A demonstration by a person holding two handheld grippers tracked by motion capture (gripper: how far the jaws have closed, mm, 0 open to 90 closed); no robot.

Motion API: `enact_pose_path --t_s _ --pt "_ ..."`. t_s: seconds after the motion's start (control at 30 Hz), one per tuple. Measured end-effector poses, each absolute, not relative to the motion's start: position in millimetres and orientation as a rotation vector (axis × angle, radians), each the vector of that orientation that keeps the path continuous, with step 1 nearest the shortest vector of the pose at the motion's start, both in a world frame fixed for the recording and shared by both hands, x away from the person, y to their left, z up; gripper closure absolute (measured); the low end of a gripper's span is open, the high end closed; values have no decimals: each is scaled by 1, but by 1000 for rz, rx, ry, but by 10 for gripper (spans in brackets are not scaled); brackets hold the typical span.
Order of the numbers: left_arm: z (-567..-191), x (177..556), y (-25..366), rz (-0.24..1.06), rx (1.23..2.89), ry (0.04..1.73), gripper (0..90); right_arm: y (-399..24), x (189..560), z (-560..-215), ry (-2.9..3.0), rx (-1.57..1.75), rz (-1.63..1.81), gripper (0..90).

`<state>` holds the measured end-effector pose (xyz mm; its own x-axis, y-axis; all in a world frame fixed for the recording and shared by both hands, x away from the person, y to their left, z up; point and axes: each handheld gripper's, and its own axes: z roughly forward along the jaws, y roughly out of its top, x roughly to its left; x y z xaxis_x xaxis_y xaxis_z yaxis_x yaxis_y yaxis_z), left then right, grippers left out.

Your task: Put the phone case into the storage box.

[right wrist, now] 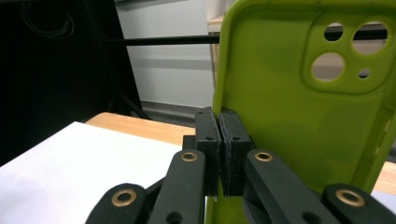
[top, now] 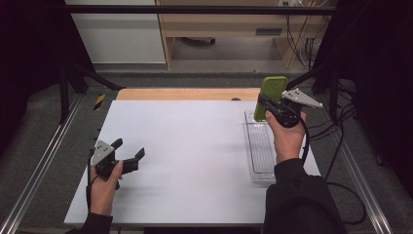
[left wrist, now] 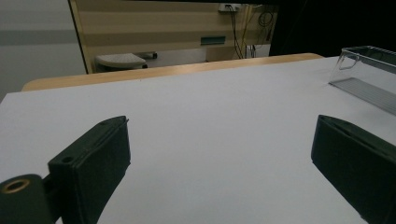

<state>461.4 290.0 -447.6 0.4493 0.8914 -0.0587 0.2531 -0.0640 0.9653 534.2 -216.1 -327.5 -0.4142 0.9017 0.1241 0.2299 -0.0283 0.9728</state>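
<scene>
The green phone case (top: pixel 271 96) is held upright in the air above the far end of the clear tray (top: pixel 259 151), pinched by one side edge (camera cut-outs uppermost) in the fully closed right gripper (top: pixel 267 105), presumably for lowering in. The left gripper (top: pixel 130 150) is kept wide open and empty over the white table (top: pixel 190 151).

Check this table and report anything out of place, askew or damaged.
Nothing looks damaged or spilled. The lime-green soft phone case is held upright in the air, pinched by its edge in the right claw above the far end of the clear plastic tray. The left claw is open over the white tabletop.
</scene>
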Motion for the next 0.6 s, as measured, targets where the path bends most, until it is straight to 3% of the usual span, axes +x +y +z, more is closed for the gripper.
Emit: enact_pose_path --t_s 0.6 --pt "-452 463 292 679 1563 1041 41 -214 542 -335 1628 1213 1419 881"
